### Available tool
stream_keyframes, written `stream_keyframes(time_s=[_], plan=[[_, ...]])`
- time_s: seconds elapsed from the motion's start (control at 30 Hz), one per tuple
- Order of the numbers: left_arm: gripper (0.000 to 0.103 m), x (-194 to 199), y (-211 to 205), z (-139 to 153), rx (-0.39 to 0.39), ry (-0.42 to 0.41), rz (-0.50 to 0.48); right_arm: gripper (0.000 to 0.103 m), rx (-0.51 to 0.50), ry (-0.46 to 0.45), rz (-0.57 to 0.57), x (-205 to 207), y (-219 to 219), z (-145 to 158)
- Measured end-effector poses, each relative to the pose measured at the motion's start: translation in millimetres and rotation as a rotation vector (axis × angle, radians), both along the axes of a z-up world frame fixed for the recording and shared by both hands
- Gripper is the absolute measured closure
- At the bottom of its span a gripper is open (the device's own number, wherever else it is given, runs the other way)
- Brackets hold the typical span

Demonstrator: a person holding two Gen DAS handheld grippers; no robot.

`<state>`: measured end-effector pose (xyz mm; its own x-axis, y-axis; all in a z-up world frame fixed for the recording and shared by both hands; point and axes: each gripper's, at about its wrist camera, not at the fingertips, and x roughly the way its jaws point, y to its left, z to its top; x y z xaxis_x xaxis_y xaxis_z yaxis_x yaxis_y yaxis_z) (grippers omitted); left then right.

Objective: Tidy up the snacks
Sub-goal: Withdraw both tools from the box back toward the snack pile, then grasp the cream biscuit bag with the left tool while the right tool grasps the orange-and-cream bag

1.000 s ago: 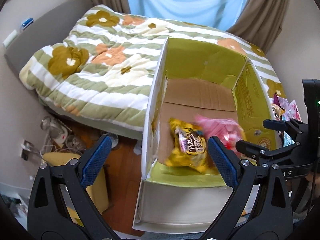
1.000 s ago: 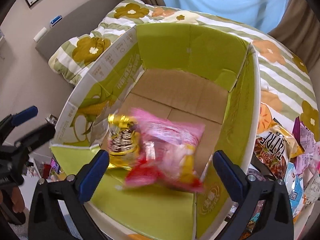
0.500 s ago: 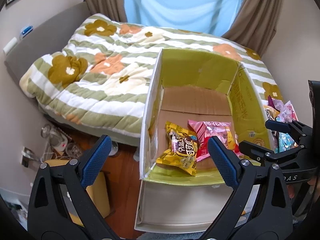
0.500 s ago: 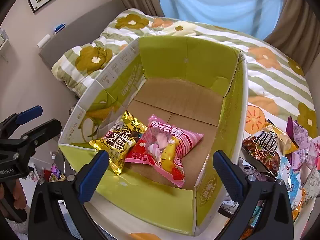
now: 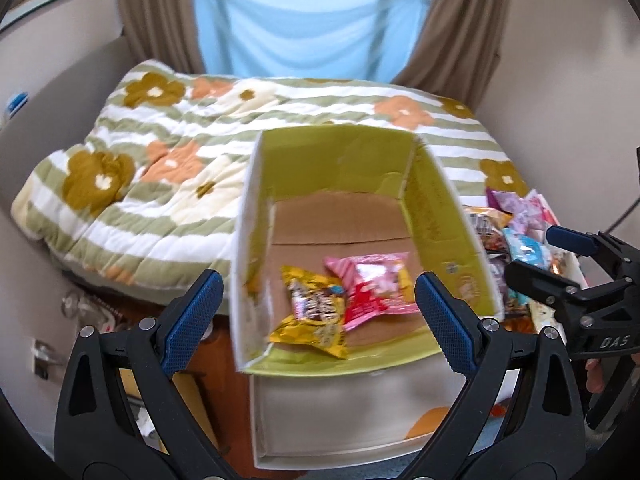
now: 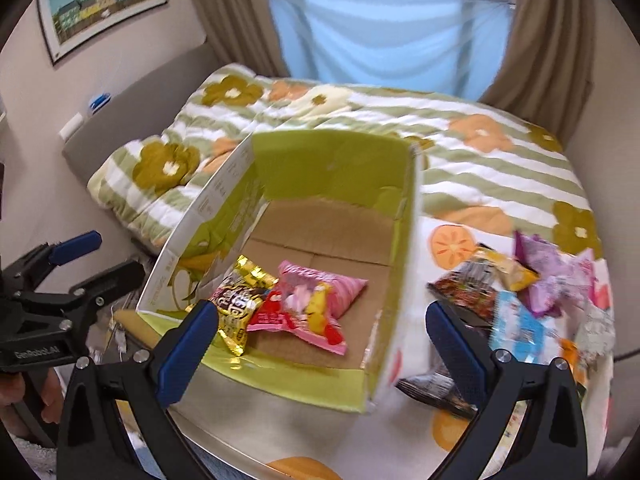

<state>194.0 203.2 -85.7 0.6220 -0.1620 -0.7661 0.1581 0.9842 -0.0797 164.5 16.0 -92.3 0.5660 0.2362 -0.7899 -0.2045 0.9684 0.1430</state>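
Observation:
An open cardboard box (image 5: 440, 208) with green inner walls stands on the bed; it also shows in the right wrist view (image 6: 404, 216). Inside lie a yellow snack bag (image 5: 316, 316) (image 6: 236, 304) and a pink snack bag (image 5: 372, 284) (image 6: 316, 300), side by side at the near end. A pile of loose snack packets (image 6: 516, 292) lies right of the box, and shows in the left wrist view (image 5: 512, 228). My left gripper (image 5: 316, 312) is open and empty, above the box's near edge. My right gripper (image 6: 320, 340) is open and empty, above the box's near right corner.
The flowered striped quilt (image 5: 160, 160) covers the bed behind and left of the box. Floor clutter (image 5: 92, 312) lies low left beside the bed. Curtains and a window (image 6: 384, 32) stand behind. The right gripper shows in the left wrist view (image 5: 560, 268), the left one in the right wrist view (image 6: 80, 264).
The pink bag dropped from the right gripper into the box and settled beside the yellow bag. Both grippers have pulled back and up from the box; the right one swung rightward.

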Motion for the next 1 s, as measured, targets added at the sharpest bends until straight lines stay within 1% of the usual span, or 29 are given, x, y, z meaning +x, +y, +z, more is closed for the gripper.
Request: stream_keyframes(time_s=[0.1, 0.17, 0.33, 0.47, 0.53, 0.63, 0.73, 0.87, 1.0], plan=[[0.007, -3.9, -20.8, 6.4, 0.002, -0.02, -0.032, 0.0, 0.017, -0.03, -0.047, -13.0, -21.3, 10.0], [0.007, -6.4, -39.5, 10.0, 0.002, -0.027, -0.054, 0.0, 0.011, -0.049, -0.077, -19.6, -38.0, 17.2], [0.007, -16.3, -85.1, 13.8, 0.001, -0.036, -0.082, 0.0, 0.01, -0.091, -0.128, -35.0, -90.2, 32.0], [0.007, -25.0, -135.4, 9.7, -0.031, -0.002, -0.091, 0.0, -0.003, -0.093, -0.168, -44.4, -143.7, 36.6], [0.007, -31.5, -161.1, 5.5, -0.038, 0.018, -0.104, 0.0, -0.005, -0.078, -0.176, -47.5, -170.2, 35.6], [0.007, -41.9, -206.3, -5.9, -0.028, 0.055, -0.118, 0.0, -0.013, -0.052, -0.192, -51.6, -213.1, 29.9], [0.007, -48.5, -237.8, -18.3, -0.044, 0.094, -0.116, 0.0, 0.009, -0.026, -0.196, -56.9, -248.5, 20.7], [0.007, -57.1, -280.0, -46.2, -0.074, 0.164, -0.093, 0.0, 0.037, 0.008, -0.191, -55.0, -294.1, 3.3], [0.007, -63.3, -308.9, -78.7, -0.097, 0.234, -0.082, 0.0, 0.084, 0.061, -0.167, -51.2, -323.0, -21.7]])
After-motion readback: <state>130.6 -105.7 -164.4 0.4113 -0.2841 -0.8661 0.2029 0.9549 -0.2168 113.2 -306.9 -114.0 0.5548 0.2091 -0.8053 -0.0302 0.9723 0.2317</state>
